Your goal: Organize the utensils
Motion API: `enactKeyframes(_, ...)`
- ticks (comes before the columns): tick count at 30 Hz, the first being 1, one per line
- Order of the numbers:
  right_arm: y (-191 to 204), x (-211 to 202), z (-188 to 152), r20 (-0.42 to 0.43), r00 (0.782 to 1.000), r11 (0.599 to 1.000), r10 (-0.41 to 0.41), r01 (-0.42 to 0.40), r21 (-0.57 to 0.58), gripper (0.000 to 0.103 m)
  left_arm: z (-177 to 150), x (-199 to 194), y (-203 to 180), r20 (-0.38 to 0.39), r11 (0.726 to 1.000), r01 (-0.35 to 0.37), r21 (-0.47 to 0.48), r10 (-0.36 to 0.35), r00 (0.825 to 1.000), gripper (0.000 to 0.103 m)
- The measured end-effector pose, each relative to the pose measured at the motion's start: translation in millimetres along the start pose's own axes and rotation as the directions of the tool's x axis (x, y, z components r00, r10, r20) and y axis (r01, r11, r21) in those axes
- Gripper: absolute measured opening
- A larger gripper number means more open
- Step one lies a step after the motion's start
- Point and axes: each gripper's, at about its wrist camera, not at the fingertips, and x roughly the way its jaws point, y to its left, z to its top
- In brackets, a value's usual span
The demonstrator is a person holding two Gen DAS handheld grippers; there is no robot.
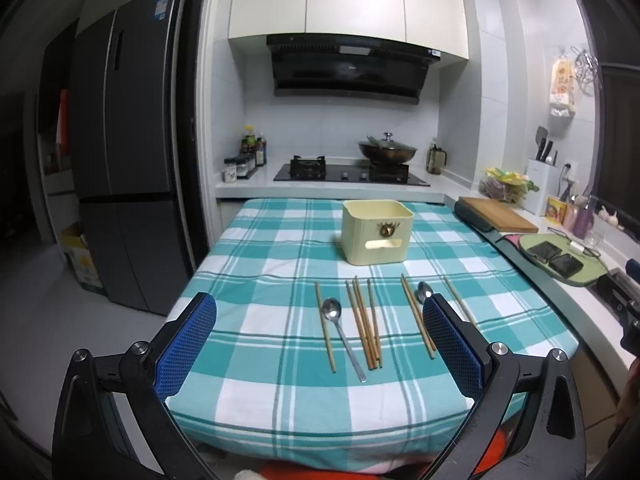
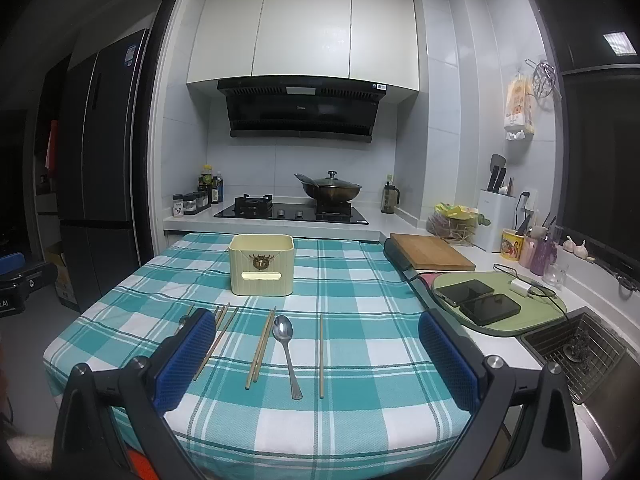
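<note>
Both blue-padded grippers, left gripper [image 1: 320, 356] and right gripper [image 2: 316, 364], hang spread wide and empty above the teal checked tablecloth [image 1: 256, 264]. Nothing is picked yet, I judge. Wooden chopsticks [image 1: 366, 324] and two steel spoons [image 1: 340, 330] [image 2: 286, 350] lie loose; the cream plastic holder [image 1: 376, 232] stands at twelve o'clock. Next comes a low pinch on one thin stick. Nothing blocks; the wooden cutting board [image 2: 430, 258] sits at two o'clock.

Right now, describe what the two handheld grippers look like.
Both match. The left gripper and right gripper each have black angular plastic linkage frames with round silver bolts at the joints. Their fingers carry flat blue pads with a fine dimpled grid texture. No cables or sleeves are visible.
</note>
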Motion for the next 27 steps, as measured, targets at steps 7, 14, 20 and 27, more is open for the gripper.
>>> enactKeyframes(7,-3,5,-1,-0.015,1.0,1.0,0.006,-0.006,0.004,0.103,-2,14,2,-0.037,1.0,-0.004,-0.002,0.003,0.999,0.103)
enactKeyframes(14,-6,27,-8,-0.07,0.997,1.0,0.014,-0.014,0.009,0.103,-18,83,4,-0.196,0.999,0.032,0.028,-0.026,0.98,0.103)
enactKeyframes(20,-23,66,-20,-0.143,0.99,1.0,-0.003,0.004,0.007,0.103,-43,166,15,-0.349,0.997,0.077,0.009,-0.069,0.935,0.103)
enactKeyframes(27,-41,136,-42,-0.3,0.954,1.0,0.004,-0.009,-0.014,0.103,-70,244,20,-0.47,1.0,0.025,-0.007,-0.025,0.882,0.103)
